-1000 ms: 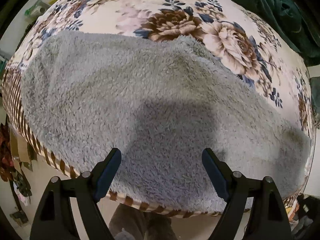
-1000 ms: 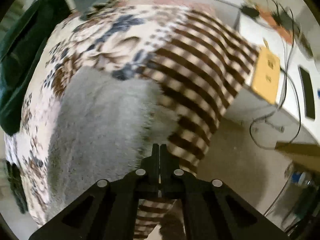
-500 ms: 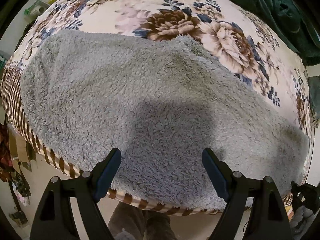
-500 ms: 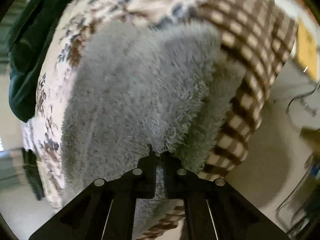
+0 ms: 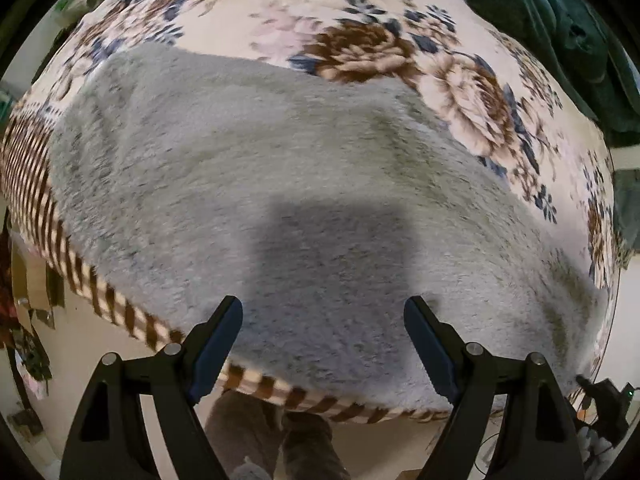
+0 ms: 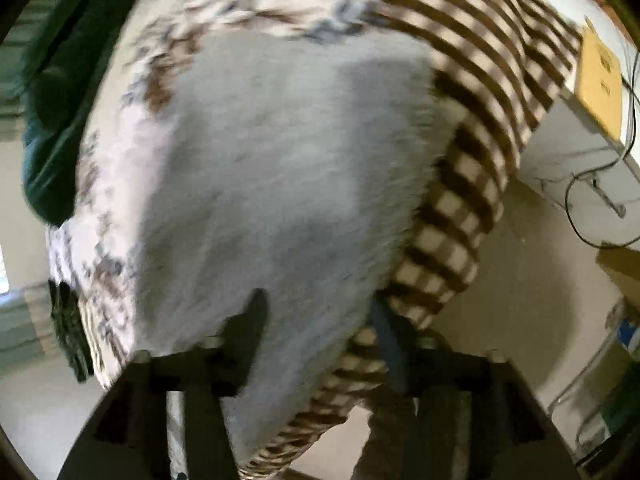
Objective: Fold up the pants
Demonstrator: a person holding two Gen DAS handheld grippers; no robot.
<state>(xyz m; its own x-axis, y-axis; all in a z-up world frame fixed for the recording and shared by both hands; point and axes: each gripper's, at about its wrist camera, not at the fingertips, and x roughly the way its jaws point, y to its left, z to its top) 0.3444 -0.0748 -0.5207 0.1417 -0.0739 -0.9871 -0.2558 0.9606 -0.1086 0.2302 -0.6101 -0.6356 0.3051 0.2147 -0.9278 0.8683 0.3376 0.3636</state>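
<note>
1. Pants [image 5: 304, 184]: one grey fleecy pair, spread flat across the near part of the bed, reaching its striped edge.
2. Grippers, two: the left gripper [image 5: 323, 322] hangs over the pants with jaws wide apart, gripping nothing; the right gripper [image 6: 320, 320] is opening, fleece between its fingers, though blur hides whether any pad touches.
3. Floral blanket [image 5: 360, 44], one, covers the bed; one dark green cloth [image 5: 560, 32] lies at its far corner.
4. Beside the bed, pale floor [image 6: 520, 300] and one white desk [image 6: 580, 152] with cables.
</note>
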